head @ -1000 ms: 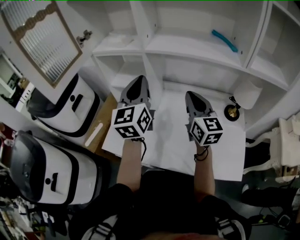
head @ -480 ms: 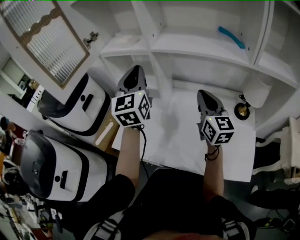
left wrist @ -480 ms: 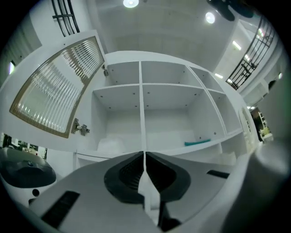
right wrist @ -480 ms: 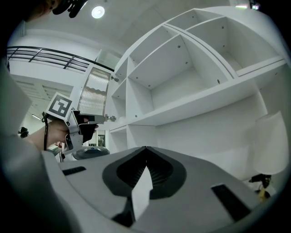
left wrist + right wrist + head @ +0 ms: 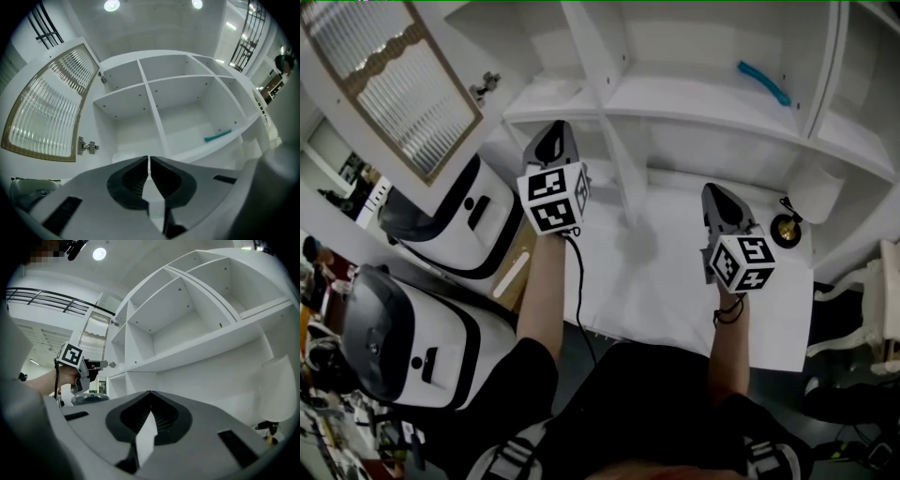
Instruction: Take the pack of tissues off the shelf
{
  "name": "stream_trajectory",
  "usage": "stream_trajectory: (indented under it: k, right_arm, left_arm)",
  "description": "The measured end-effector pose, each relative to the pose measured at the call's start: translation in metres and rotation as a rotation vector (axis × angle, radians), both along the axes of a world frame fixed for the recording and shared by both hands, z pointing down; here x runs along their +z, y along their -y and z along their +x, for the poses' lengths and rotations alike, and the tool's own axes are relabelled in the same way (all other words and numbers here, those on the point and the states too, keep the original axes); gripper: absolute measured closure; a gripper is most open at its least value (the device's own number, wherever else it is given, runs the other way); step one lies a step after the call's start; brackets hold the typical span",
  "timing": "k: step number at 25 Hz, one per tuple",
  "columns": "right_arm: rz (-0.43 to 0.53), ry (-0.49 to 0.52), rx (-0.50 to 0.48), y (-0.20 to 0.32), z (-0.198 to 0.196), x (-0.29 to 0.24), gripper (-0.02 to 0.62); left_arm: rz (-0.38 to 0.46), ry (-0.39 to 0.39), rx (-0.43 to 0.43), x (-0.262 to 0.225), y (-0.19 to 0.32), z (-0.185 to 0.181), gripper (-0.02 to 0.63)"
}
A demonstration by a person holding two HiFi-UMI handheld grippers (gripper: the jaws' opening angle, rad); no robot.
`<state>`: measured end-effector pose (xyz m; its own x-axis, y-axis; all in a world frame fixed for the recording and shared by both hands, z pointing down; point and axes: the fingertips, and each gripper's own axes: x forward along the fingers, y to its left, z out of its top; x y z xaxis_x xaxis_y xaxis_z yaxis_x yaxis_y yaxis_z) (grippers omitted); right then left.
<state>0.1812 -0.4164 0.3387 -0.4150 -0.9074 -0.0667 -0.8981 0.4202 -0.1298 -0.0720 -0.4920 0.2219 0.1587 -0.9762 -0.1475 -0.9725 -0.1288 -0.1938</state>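
Left gripper (image 5: 149, 161), held up in the person's hand in front of a white shelf unit (image 5: 154, 117), has its two dark jaws pressed together with nothing between them. Its tip points at the lower left compartment. A pale, soft-looking lump (image 5: 123, 158) lies at the front of that compartment, just beyond the tip. It is probably the pack of tissues, though white on white makes that hard to confirm.

The right gripper (image 5: 150, 394) is also closed and empty, and sits low over the white table (image 5: 675, 291), well apart from the shelf. A teal object (image 5: 218, 136) lies on the shelf board of the next compartment to the right. A cabinet door with ribbed glass (image 5: 47, 112) stands swung open at the left, with its hinge (image 5: 87, 147) near the compartment.

The main risk I see is the closed jaws. If they reach the pack like this, they would likely shove it deeper or off to the side instead of gripping it. They need to spread first. A soft pack could also slip if only a thin edge is pinched. The upright divider (image 5: 157, 122) and the open door crowd the approach, so a careless swing could knock either one.
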Motion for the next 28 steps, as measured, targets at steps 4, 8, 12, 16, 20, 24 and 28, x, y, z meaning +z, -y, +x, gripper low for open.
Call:
stream_trajectory:
  k: [4, 8, 12, 16, 20, 24, 28]
  right_arm:
    - [0.017, 0.006, -0.006, 0.006, -0.003, -0.006, 0.575]
    - [0.018, 0.012, -0.006, 0.008, -0.004, -0.006, 0.577]
    - [0.028, 0.015, 0.008, 0.008, 0.002, -0.01, 0.577]
    - [0.027, 0.027, 0.027, 0.008, 0.008, -0.007, 0.575]
    - [0.018, 0.026, 0.031, 0.011, 0.01, -0.004, 0.575]
    - [0.013, 0.023, 0.028, 0.014, 0.009, -0.001, 0.575]
    - [-0.002, 0.026, 0.032, 0.017, 0.01, 0.006, 0.577]
  left_arm:
    - [0.007, 0.056, -0.027, -0.005, 0.015, -0.005, 0.595]
    - [0.0, 0.089, -0.036, -0.007, 0.025, -0.008, 0.595]
    - [-0.008, 0.114, -0.029, -0.014, 0.038, -0.012, 0.568]
    - [0.018, 0.144, -0.031, -0.029, 0.046, -0.013, 0.54]
    - [0.009, 0.166, -0.048, -0.028, 0.058, -0.016, 0.499]
    - [-0.014, 0.165, -0.062, -0.019, 0.07, -0.025, 0.469]
    - [0.002, 0.116, -0.048, -0.022, 0.077, -0.032, 0.451]
